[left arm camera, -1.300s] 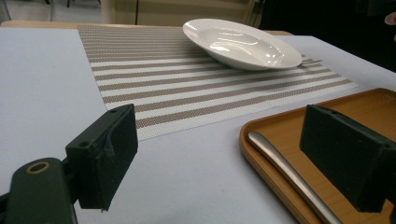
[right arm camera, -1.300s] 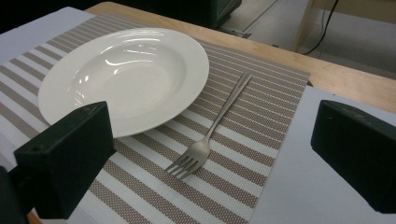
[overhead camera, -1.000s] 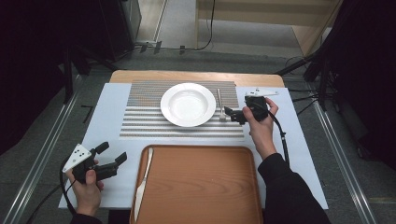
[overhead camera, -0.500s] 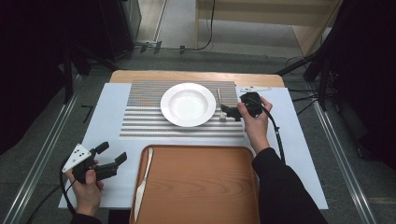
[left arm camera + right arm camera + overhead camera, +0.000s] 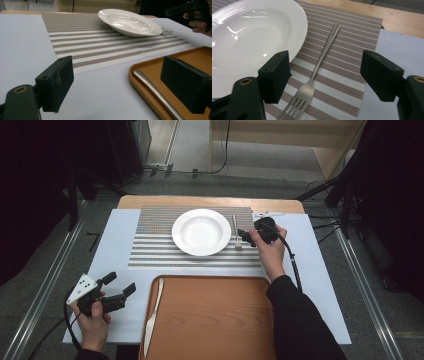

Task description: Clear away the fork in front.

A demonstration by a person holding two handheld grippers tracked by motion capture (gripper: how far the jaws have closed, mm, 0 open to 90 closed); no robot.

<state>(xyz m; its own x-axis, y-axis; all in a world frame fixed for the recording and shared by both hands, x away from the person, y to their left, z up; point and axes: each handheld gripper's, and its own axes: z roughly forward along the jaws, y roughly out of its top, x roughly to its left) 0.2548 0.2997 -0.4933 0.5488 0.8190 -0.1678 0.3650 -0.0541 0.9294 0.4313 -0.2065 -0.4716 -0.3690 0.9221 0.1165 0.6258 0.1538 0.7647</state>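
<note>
Wooden tray (image 5: 215, 320) holds a knife (image 5: 152, 312); plate (image 5: 201, 231) empty.

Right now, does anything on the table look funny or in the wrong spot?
Mostly tidy. One odd thing: the knife lies half over the left rim of the wooden tray, not flat inside. The fork lies straight beside the plate. Nothing spilled or broken.

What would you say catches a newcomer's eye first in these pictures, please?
Most likely the white plate, gleaming at the centre of the striped placemat. Next, the fork lying on the mat just right of the plate, with the right gripper beside it, jaws wide open. Nearer the person, a knife lies along the left edge of the brown tray.
</note>
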